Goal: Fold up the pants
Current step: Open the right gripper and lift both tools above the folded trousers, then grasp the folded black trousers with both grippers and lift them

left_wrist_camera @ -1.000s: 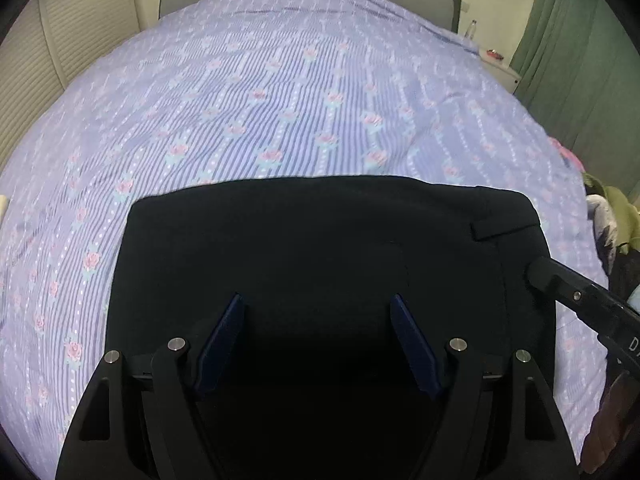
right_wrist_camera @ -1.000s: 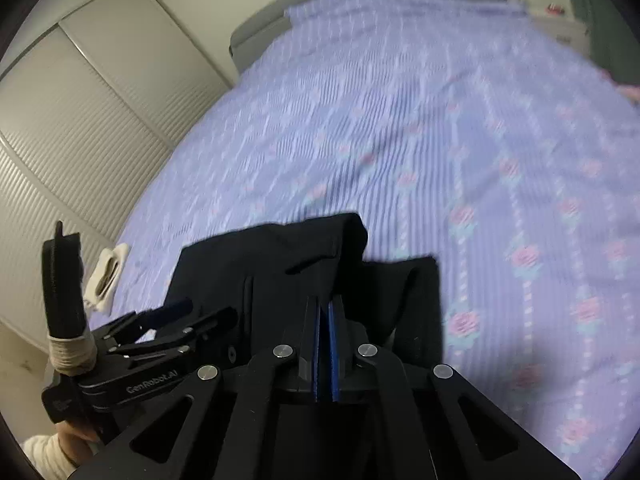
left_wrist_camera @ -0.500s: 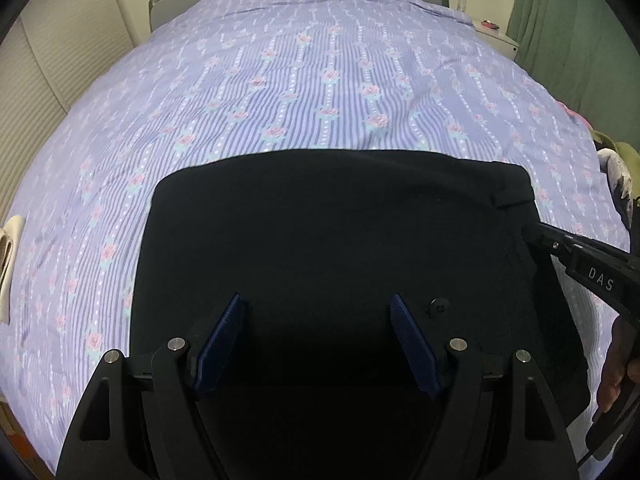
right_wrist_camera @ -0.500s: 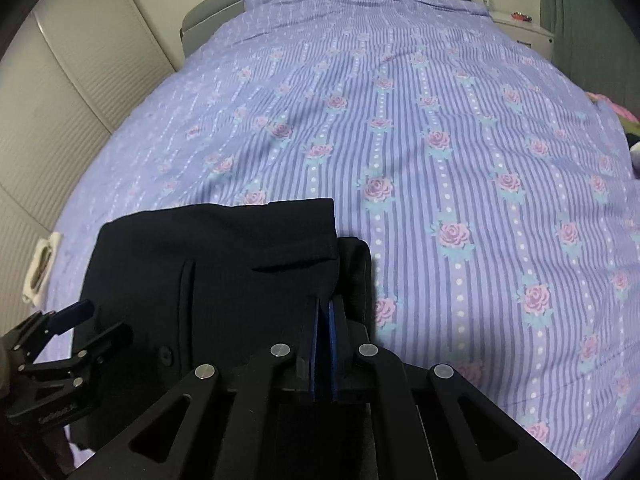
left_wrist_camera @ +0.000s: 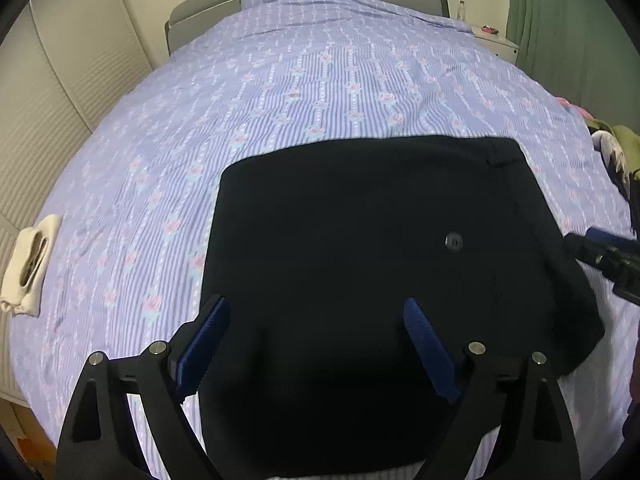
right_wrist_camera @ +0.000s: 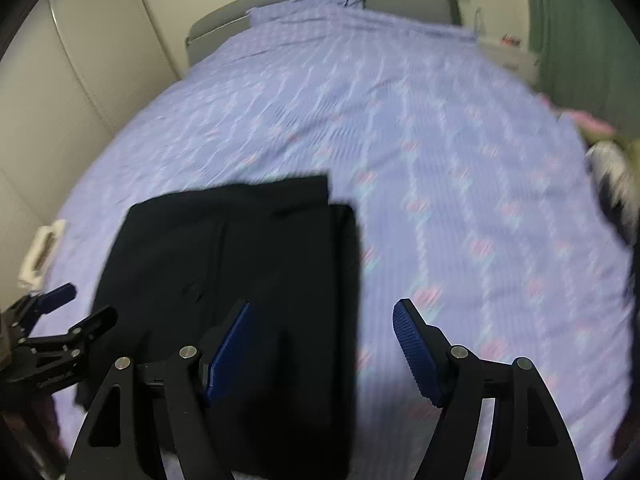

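Observation:
Black pants (left_wrist_camera: pixel 368 248) lie folded into a flat rectangle on the near part of the bed, a small button facing up. They also show in the right wrist view (right_wrist_camera: pixel 240 264). My left gripper (left_wrist_camera: pixel 316 340) is open and empty, above the near edge of the pants. My right gripper (right_wrist_camera: pixel 322 344) is open and empty, above the right edge of the pants; its tip shows in the left wrist view (left_wrist_camera: pixel 600 256). The left gripper shows at the lower left of the right wrist view (right_wrist_camera: pixel 56 320).
The bed (left_wrist_camera: pixel 340 72) has a purple striped cover with roses and a grey headboard. A folded cream item (left_wrist_camera: pixel 28 268) lies at the bed's left edge. Loose clothes (left_wrist_camera: pixel 612 148) are piled at the right edge. A nightstand (left_wrist_camera: pixel 496 40) and green curtain stand at the right.
My right gripper has opened and let go of the pants' edge, which now lies flat. Both grippers have drawn back and up from the pants.

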Tool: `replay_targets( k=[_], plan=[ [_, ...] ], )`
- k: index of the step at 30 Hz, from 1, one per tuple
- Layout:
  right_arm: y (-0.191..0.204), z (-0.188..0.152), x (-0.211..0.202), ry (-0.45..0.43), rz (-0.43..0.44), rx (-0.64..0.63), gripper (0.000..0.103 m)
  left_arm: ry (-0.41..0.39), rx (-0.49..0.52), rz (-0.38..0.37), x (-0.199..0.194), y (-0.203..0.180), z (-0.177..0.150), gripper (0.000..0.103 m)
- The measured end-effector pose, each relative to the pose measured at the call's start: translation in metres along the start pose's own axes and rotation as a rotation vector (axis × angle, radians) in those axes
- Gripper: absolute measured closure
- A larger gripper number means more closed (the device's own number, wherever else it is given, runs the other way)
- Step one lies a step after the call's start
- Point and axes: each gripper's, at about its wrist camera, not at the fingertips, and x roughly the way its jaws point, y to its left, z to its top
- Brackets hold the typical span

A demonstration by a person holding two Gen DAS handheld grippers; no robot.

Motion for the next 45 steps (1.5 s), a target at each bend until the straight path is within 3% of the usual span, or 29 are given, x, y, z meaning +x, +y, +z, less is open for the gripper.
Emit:
replay_targets(
  k=[10, 18, 19, 21, 24, 27, 28, 30, 35, 41, 43, 45],
  plan=[
    [-0.049, -0.030, 0.049, 0.119, 0.326, 0.267, 0.030, 0.072, -0.097, -0.091, 0.021, -0.011, -0.004, 0.013],
    [-0.064, -0.019, 0.079, 0.181, 0.549, 0.369, 0.028, 0.053, -0.027, -0.102, 0.030, -0.025, 0.005, 0.013],
    [-0.062, -0.017, 0.079, 0.193, 0.599, 0.366, 0.028, 0.051, -0.024, -0.102, 0.030, -0.025, 0.006, 0.013],
    [-0.056, -0.021, 0.074, 0.202, 0.619, 0.311, 0.028, 0.046, -0.024, -0.108, 0.029, -0.023, 0.006, 0.013],
    [-0.046, -0.020, 0.085, 0.235, 0.568, 0.260, 0.030, 0.048, -0.025, -0.105, 0.030, -0.021, 0.005, 0.013],
    [-0.045, -0.014, 0.092, 0.255, 0.521, 0.332, 0.043, 0.064, -0.040, -0.088, 0.034, -0.016, 0.003, 0.013],
    [-0.040, -0.012, 0.092, 0.266, 0.463, 0.321, 0.051, 0.070, -0.058, -0.087, 0.035, -0.012, 0.003, 0.013],
    [-0.033, -0.011, 0.087, 0.264, 0.403, 0.295, 0.055, 0.080, -0.089, -0.089, 0.035, -0.004, 0.002, 0.013],
    [0.012, -0.003, 0.071, 0.229, 0.148, 0.170, 0.064, 0.081, -0.128, -0.036, 0.030, 0.023, -0.001, 0.013],
    [0.069, 0.005, 0.056, 0.175, -0.181, -0.028, 0.067, 0.068, -0.178, 0.013, 0.027, 0.080, -0.010, 0.013],
    [0.080, 0.003, 0.056, 0.162, -0.250, -0.081, 0.067, 0.068, -0.214, -0.039, 0.031, 0.102, -0.012, 0.013],
    [0.087, 0.005, 0.057, 0.158, -0.291, -0.111, 0.067, 0.080, -0.251, -0.158, 0.039, 0.125, -0.013, 0.013]
  ],
)
